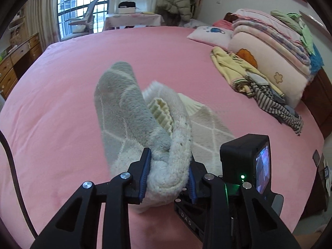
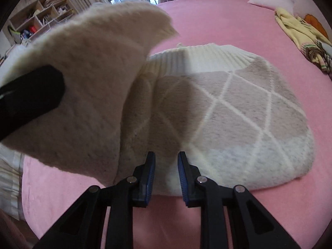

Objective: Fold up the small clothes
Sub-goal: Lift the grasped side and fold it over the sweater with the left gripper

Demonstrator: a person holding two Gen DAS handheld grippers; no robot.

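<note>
A wooden shelf [image 2: 39, 10] at upper left holds clutter; the left gripper [image 1: 169, 172] clamps the fuzzy diamond-patterned sweater [image 2: 238, 112], while the right gripper [image 2: 166, 166] hovers with fingers apart.

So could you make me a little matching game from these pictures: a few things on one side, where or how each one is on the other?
Things:
1. sweater
2. left hand-held gripper
3. right hand-held gripper
4. striped garment

States:
A. jaws apart, nothing pinched, over the knit's near edge
B. lying on the pink bed, one part lifted
C. crumpled by the stacked blankets
D. clamped on a fold of fluffy knit

Pairs: 1-B, 2-D, 3-A, 4-C
</note>
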